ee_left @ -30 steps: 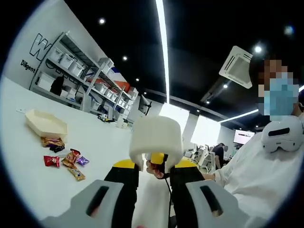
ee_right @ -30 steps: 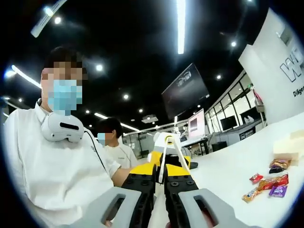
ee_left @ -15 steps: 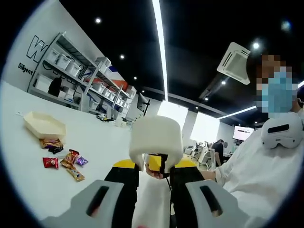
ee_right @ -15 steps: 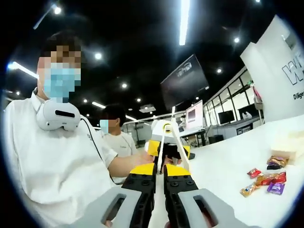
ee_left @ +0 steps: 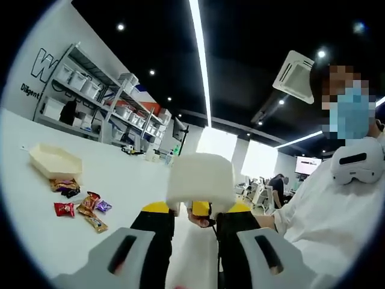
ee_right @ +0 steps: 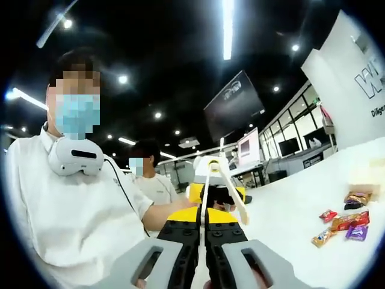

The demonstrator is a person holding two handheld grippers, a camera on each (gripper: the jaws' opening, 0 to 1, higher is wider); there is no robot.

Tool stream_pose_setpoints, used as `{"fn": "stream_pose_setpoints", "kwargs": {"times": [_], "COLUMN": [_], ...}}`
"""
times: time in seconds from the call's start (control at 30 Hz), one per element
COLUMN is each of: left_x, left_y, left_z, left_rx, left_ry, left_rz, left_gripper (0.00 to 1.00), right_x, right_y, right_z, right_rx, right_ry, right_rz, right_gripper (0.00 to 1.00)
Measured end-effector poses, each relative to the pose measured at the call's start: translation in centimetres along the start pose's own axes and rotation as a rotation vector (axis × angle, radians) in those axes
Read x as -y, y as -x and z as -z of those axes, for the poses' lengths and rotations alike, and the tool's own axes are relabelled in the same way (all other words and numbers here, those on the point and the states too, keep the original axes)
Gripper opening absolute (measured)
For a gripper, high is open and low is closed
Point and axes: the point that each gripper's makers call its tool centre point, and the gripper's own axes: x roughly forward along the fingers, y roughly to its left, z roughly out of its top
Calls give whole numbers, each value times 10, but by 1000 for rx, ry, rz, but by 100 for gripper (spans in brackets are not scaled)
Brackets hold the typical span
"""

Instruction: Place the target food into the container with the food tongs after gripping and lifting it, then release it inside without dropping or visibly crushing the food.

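A broad white table (ee_left: 126, 174) runs through both views under a dark ceiling crossed by a long strip light (ee_left: 200, 60). In the left gripper view a white wall with dark lettering stands behind metal shelving (ee_left: 102, 99) loaded with bins, and a ceiling air unit (ee_left: 295, 75) hangs at the upper right.

On the table, the shallow cream container (ee_left: 54, 161) sits far to the left of that view, and the wrapped snacks (ee_left: 81, 201) lie scattered just in front of it, on the bare surface and not in the container. In the right gripper view the same snacks (ee_right: 343, 223) lie at the right edge, with the container (ee_right: 366, 174) pale and blurred behind them.

The left gripper (ee_left: 200, 208) holds a white, cap-like piece across its tips; its jaws stand apart (whether they press on that piece I cannot tell). The right gripper (ee_right: 204, 211) has its jaws pressed together on the handle end of the white food tongs (ee_right: 219, 180), whose two arms splay apart above the jaws.

A person in a white shirt (ee_right: 72, 205), headphones round the neck, sits close behind the grippers, and a second person (ee_right: 150, 180) sits further back. A dark hanging screen (ee_right: 233, 108) and lit windows close off the room.
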Motion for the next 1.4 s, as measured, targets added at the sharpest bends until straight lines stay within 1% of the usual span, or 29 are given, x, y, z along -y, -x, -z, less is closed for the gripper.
{"fn": "stream_pose_setpoints", "kwargs": {"times": [0.17,0.53,0.6,0.67,0.77,0.83,0.97,1.03,1.1,1.13,1.23,1.27,1.33,1.4], "left_x": [1,1,0,1,1,0,2,1,1,0,-2,-1,1,1], "left_y": [0,0,0,-1,0,0,-1,-1,-1,-1,-1,-2,-2,-3], "left_z": [0,3,3,4,3,3,3,5,6,6,7,7,8,8], "left_rx": [-2,-22,-23,-29,-27,-27,-40,-56,-72,-78,-92,-104,-122,-129], "left_ry": [0,-26,-23,-46,-35,-34,-53,-37,18,30,5,7,-11,-20], "left_rz": [3,-3,-7,-3,-3,-4,-10,-9,-5,-6,-16,-7,-1,1], "left_gripper": [28,27,27,26,26,26,25,24,24,24,23,23,23,23], "right_x": [-1,-1,1,3,2,3,4,4,3,3,6,5,3,4], "right_y": [0,1,1,2,3,3,4,3,2,2,2,2,3,3], "right_z": [-1,-1,-1,-1,-3,-3,-2,0,1,3,4,5,6,6], "right_rx": [14,32,35,38,55,57,61,56,50,40,36,29,2,-8], "right_ry": [-1,-18,-12,-19,-8,-22,-24,-22,-30,-30,-42,-26,31,72], "right_rz": [-1,-7,2,4,0,1,4,5,1,3,9,3,12,20], "right_gripper": [0,0,0,0,0,0,0,0,0,0,0,0,0,0]}}
